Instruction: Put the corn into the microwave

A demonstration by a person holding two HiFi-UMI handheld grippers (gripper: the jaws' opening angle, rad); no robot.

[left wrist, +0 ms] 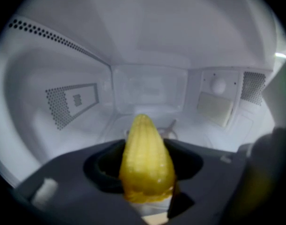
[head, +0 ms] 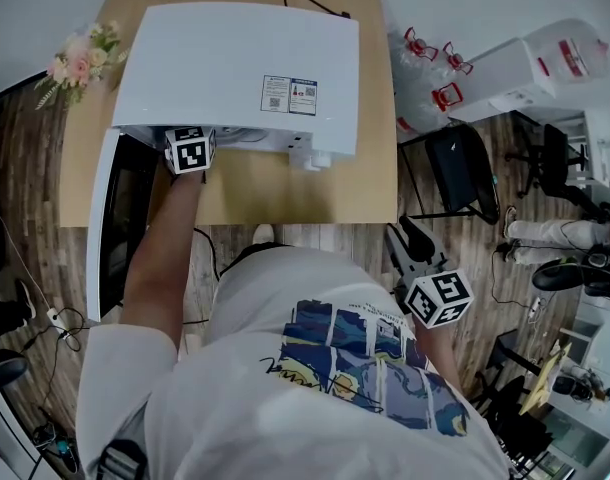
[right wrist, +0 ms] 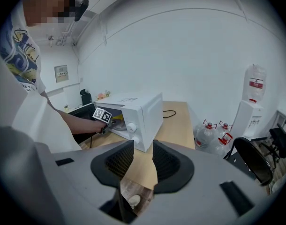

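The left gripper has its jaws clamped on the bumpy yellow corn cob inside the white microwave; the head view hides the cob. The right gripper has its jaws apart.

Pale short-sleeved T-shirt bearing a blue-and-yellow tiled picture print with dark cursive script; left gripper and right gripper are dark grey with grid-textured pads; each carries a white cube with black square markers.

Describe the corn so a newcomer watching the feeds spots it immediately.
Find the white microwave on the wooden table, door open. Inside its white cavity, the fingers of the left gripper clamp the corn: a tapered yellow cob, the only coloured thing there.
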